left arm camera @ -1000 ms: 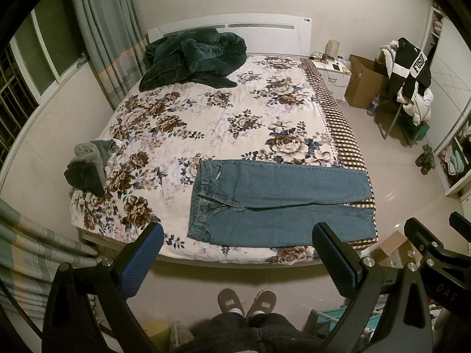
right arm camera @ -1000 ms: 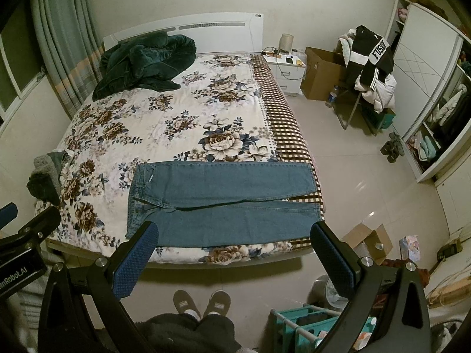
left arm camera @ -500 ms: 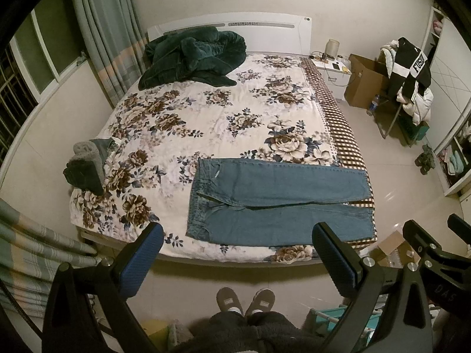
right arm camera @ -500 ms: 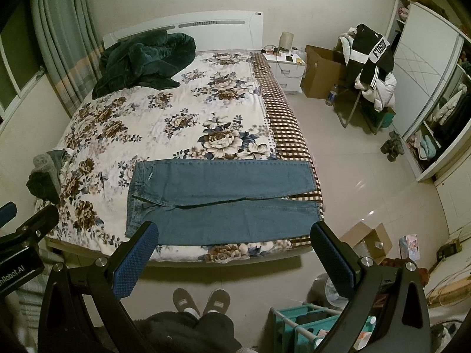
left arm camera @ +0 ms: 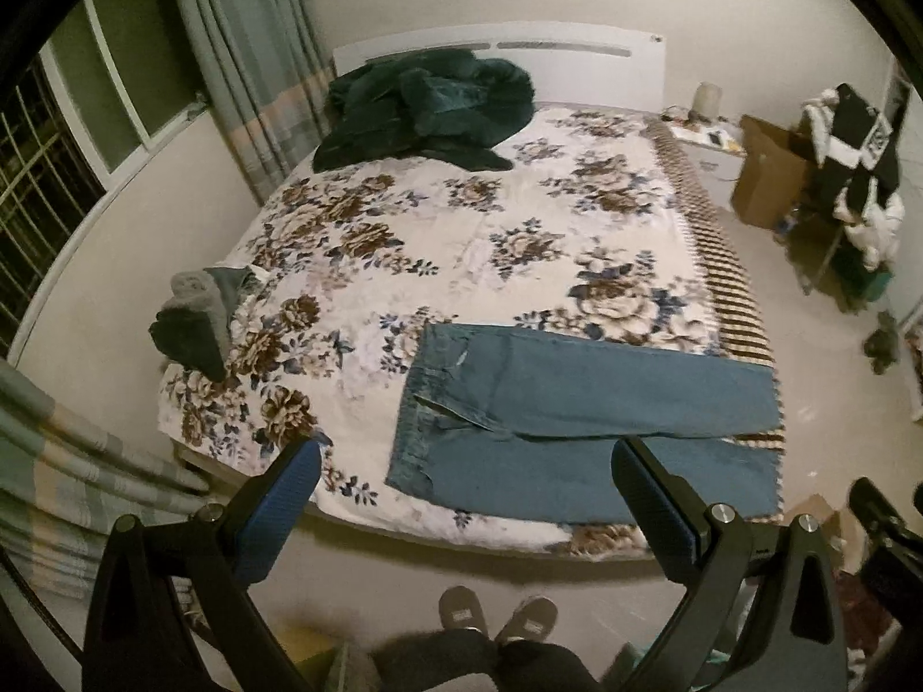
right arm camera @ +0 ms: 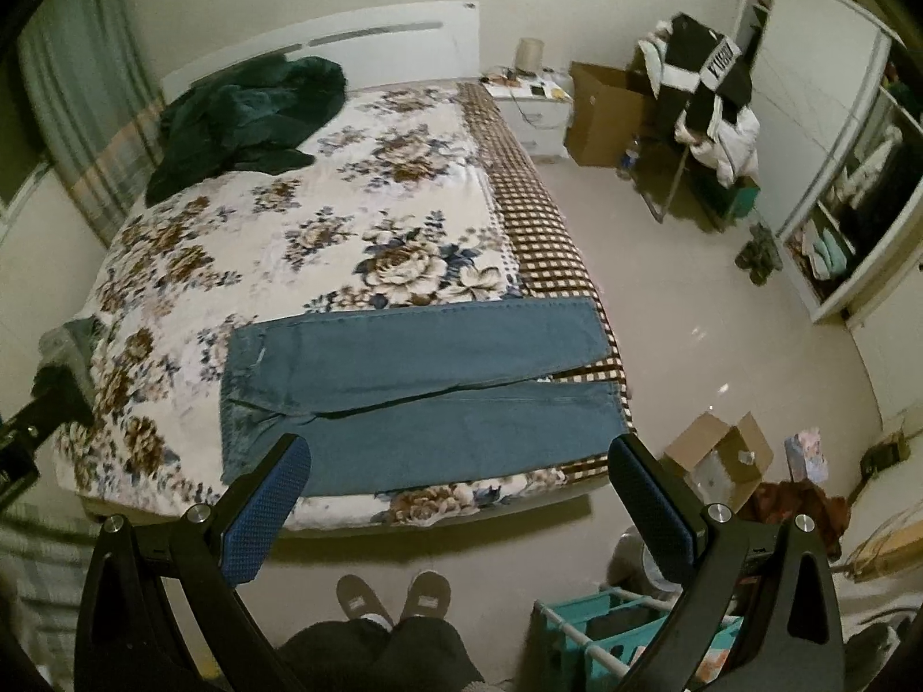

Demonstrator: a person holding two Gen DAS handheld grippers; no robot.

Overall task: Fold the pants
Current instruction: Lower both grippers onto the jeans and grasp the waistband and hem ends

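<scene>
— Where are the pants?

— The blue denim pants [left arm camera: 582,421] lie flat near the foot edge of the bed [left arm camera: 519,230], on its plush floral cover — waistband toward the window side, two long legs side by side reaching the checked border.

— And the grippers?

— The left gripper [left arm camera: 467,496] and the right gripper [right arm camera: 456,490] both hang above the floor, jaws spread wide, textured blue pads [right arm camera: 265,513] bare, gripping nothing.

— Anything else?

— A rumpled dark-green fleece blanket [left arm camera: 427,109] by the headboard.

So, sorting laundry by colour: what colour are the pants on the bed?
Blue denim pants, clearest in the right wrist view.
</scene>
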